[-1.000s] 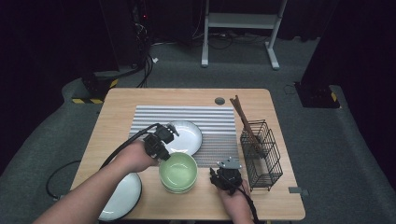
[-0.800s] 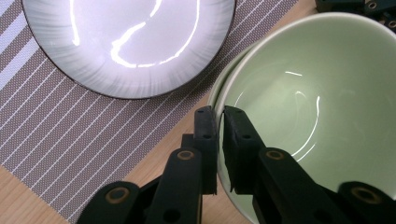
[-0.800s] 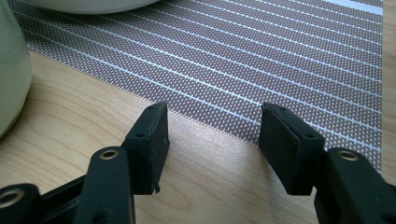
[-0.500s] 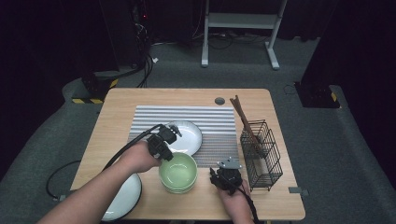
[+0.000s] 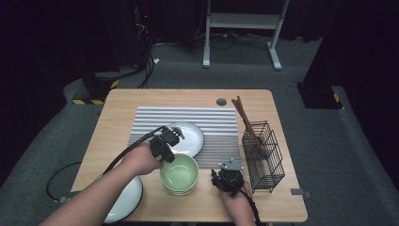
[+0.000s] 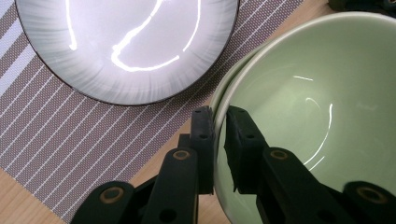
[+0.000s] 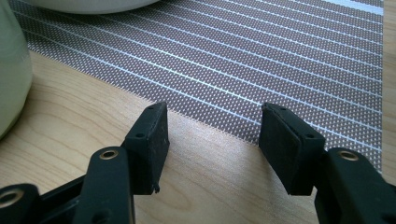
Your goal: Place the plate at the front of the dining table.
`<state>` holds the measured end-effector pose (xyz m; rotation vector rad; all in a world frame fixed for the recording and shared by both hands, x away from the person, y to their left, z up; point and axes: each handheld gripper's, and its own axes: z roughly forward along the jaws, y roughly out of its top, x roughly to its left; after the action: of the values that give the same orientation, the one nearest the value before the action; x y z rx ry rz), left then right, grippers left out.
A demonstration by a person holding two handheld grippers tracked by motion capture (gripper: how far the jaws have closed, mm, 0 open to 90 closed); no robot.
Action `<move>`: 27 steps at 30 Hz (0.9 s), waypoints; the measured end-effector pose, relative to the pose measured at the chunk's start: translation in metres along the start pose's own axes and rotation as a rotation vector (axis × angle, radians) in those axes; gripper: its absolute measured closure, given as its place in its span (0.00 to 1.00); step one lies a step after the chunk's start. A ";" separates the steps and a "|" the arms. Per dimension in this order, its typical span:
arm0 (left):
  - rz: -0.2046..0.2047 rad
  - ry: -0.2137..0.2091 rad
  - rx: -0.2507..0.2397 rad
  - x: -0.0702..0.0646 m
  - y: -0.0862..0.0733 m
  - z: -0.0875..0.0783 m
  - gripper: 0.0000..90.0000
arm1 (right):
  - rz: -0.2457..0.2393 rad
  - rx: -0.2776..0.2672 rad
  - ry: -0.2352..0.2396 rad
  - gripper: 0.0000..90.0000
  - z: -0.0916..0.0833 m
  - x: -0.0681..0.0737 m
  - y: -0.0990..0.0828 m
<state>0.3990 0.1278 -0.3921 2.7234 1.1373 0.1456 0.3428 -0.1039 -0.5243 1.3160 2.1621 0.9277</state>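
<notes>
Green bowl (image 6: 308,116): your left gripper (image 6: 219,123) is clamped on its rim. Your right gripper (image 7: 212,135) rests with jaws apart over bare table (image 7: 70,121).

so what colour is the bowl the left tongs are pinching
Pale green bowl, glossy inside; the left gripper view shows it best.

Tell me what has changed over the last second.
Little: the left gripper stays clamped on the rim of the top green bowl, its jaws having opened a hair and closed again. Right gripper stays open and empty; plate unmoved.
</notes>
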 end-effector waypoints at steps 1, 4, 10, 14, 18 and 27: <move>0.000 0.001 0.001 0.000 0.000 0.000 0.90 | 0.000 0.000 0.000 0.47 0.000 0.000 0.000; 0.018 0.008 0.003 -0.001 0.000 0.001 0.91 | 0.001 0.001 0.000 0.47 0.000 0.000 0.000; 0.027 0.005 -0.005 -0.001 -0.001 -0.001 0.93 | 0.000 0.000 -0.001 0.47 0.000 0.000 0.000; 0.025 -0.014 -0.013 0.001 -0.004 -0.003 0.94 | 0.001 0.000 -0.001 0.47 0.000 0.000 0.000; 0.020 -0.030 -0.023 0.003 -0.008 -0.004 0.95 | 0.001 0.000 -0.001 0.47 0.000 0.000 0.000; -0.001 -0.053 -0.034 0.006 -0.010 -0.007 0.95 | 0.001 0.000 -0.001 0.47 0.000 0.000 0.000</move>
<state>0.3950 0.1404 -0.3872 2.6803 1.1112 0.0912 0.3428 -0.1037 -0.5244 1.3173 2.1608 0.9273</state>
